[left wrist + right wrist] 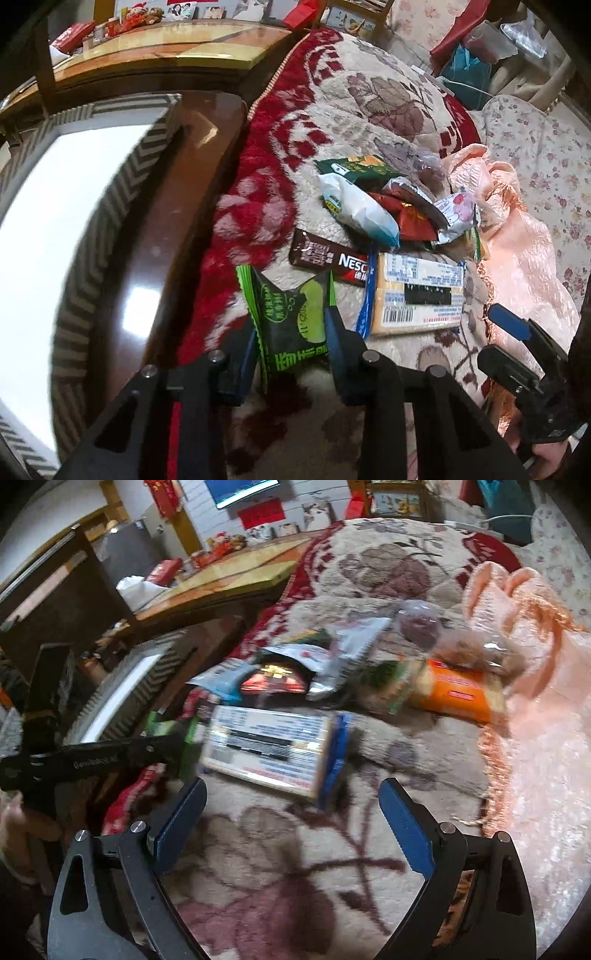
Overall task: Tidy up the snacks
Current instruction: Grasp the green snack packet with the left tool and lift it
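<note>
My left gripper [291, 332] pinches the green packet [286, 325]; my right gripper [291, 834] hangs spread, empty. The crinkly wrapper could slip free if I swing fast.

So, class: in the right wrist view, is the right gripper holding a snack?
No: the right gripper stands open over bare blanket, short of the yellow packet.

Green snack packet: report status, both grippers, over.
Left gripper shut on green snack packet. Right gripper open, empty, over blanket. Yellow box and snack pile just ahead.
</note>
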A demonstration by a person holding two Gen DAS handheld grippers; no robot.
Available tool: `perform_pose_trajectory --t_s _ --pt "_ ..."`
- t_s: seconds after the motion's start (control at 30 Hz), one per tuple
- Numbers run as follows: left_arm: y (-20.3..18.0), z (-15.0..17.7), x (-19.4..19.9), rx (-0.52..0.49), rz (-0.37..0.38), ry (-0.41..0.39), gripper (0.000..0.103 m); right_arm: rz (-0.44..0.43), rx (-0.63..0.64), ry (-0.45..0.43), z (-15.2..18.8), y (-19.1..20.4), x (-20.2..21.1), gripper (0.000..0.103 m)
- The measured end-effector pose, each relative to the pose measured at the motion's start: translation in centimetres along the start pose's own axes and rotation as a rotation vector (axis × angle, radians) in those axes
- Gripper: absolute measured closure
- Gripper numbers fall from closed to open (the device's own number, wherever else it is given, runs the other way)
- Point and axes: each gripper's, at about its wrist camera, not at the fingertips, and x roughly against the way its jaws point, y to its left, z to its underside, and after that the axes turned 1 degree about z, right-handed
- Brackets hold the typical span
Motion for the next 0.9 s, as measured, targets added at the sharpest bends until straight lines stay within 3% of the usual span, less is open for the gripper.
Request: perform_pose_trajectory --t_s 0.33,0.43,0.57,0.73,0.9 --pt "0.6 0.1 3.3 -0.022 -0.054 -0.074 0.067 -0.113 0.085 0.014 -3.7 3.3 -1.5 0.008" --pt "1.0 0.2 3.6 -0.016 -0.058 -0.081 0.067 -0.104 0.124 0.034 -4.6 4.4 -2.8 0.009" --pt "1.5 0.1 4.0 -0.003 -0.063 -0.092 0.067 -0.172 0.051 0.057 -6.8 4.8 -4.3 0.01" --pt "2.3 0.2 4.5 0.011 -0.065 -0.103 0.067 -0.163 -0.069 0.123 -10.5 4.5 -7.5 0.021" --pt "3.2 0.3 4.9 0.029 -0.067 -0.111 0.067 -0.137 -0.152 0.238 -11.3 3.8 -11.6 0.045"
